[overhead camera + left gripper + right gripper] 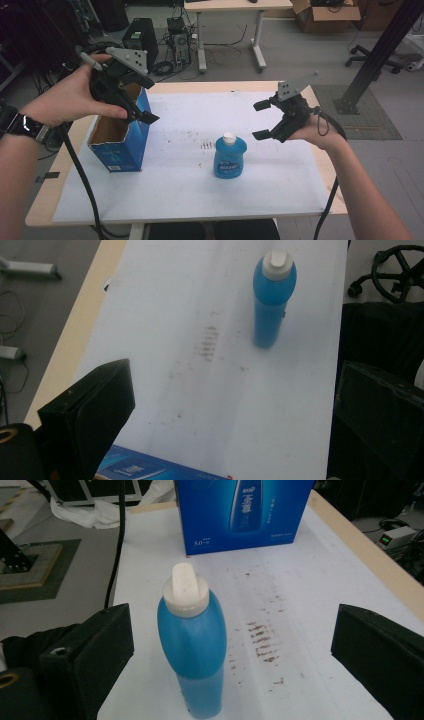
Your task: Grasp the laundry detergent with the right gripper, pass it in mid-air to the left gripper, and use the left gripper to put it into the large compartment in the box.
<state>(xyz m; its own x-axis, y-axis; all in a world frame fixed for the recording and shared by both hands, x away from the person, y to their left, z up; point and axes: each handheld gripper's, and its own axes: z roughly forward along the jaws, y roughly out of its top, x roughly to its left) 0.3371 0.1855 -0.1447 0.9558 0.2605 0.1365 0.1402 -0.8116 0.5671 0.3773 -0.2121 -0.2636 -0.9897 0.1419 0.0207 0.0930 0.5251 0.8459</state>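
A blue bottle [230, 157] with a white flip cap [229, 138] stands upright near the middle of the table [165, 86], on the white sheet [190, 195] that covers most of the top. To its left, well apart from it, sits an open-topped blue carton [121, 140], close to the table's left edge.

The bottle looks like smooth plastic, full or nearly full of liquid, so I would expect some weight in it and a slick skin. Its body bulges at the shoulder and narrows toward the cap, and it is tall for its base, so a nudge up high could tip it. The sound place to take it, to my eye, is across the broad middle of the body, below the shoulder; the cap seems too small and rounded to trust.

The right gripper [261, 120] is held up above the table to the right of the bottle, the hand [310, 134] beneath it with the wrist bent back, jaws spread wide and pointing left. In the right gripper view the bottle stands between the two jaws, clear of both.

The left gripper [145, 117] hovers over the carton's open top, the left hand [70, 95] wrapped round its body, jaws angled down toward the table. In the left gripper view its jaws stand apart with nothing between them.
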